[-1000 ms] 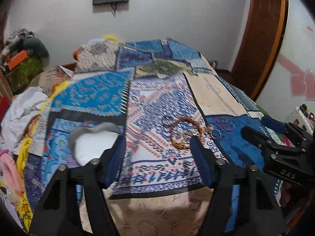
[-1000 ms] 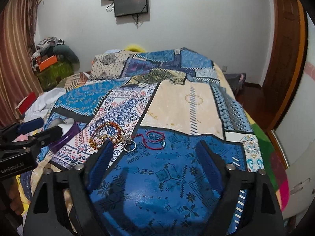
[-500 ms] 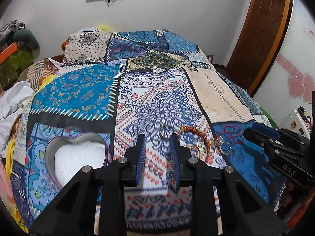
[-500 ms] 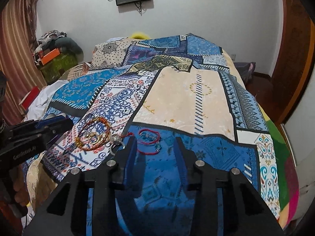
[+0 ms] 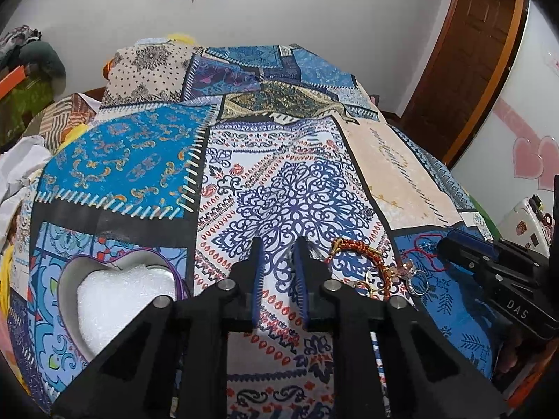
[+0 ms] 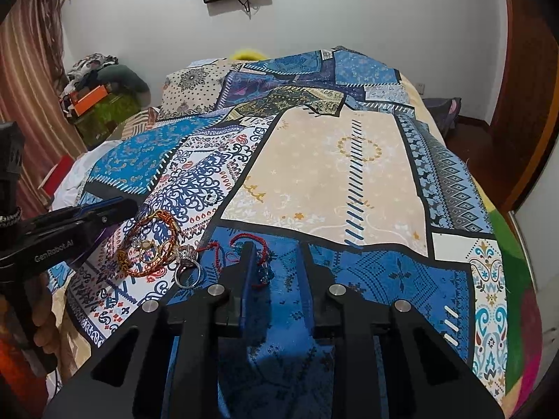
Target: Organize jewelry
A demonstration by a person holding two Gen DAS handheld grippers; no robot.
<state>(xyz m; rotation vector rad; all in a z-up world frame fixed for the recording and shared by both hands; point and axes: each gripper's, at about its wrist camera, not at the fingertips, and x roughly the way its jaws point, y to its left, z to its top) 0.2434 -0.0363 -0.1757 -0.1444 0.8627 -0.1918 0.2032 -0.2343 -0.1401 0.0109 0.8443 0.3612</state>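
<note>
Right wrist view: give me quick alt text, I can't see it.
The right gripper, part open and empty, hovers over a patchwork bedspread near a red cord bracelet. Left of it lie a braided bracelet and silver ring, beside the left gripper.

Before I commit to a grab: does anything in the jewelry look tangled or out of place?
Yes. The braided bracelets, gold ring and silver ring lie overlapping in one heap on the bedspread, the red cord bracelet sprawled beside them. The heart-shaped box holds none.
</note>
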